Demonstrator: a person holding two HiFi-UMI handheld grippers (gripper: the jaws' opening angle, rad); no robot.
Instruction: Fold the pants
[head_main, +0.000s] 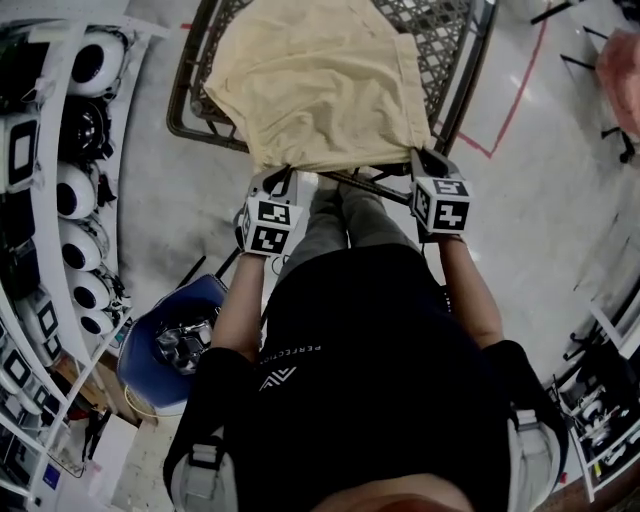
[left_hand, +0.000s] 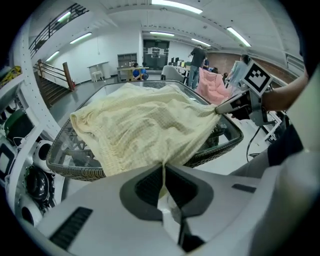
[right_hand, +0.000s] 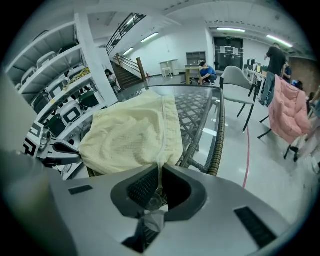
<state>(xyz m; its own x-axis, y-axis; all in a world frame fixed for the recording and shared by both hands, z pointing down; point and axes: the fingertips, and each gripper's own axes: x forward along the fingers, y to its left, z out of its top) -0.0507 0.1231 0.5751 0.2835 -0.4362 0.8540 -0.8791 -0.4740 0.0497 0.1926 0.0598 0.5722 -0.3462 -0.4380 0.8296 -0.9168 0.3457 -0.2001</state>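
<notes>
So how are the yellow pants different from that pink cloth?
The pants are pale yellow, the pink cloth pink. The pants lie spread on the glass table; the pink cloth hangs away from it. The left gripper and right gripper pinch the pants; nothing grips the pink cloth. Both are fabric.

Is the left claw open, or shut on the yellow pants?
Shut on the pants. In the left gripper view, the left claw has its jaws together, with the cloth's edge pinched between them.
</notes>
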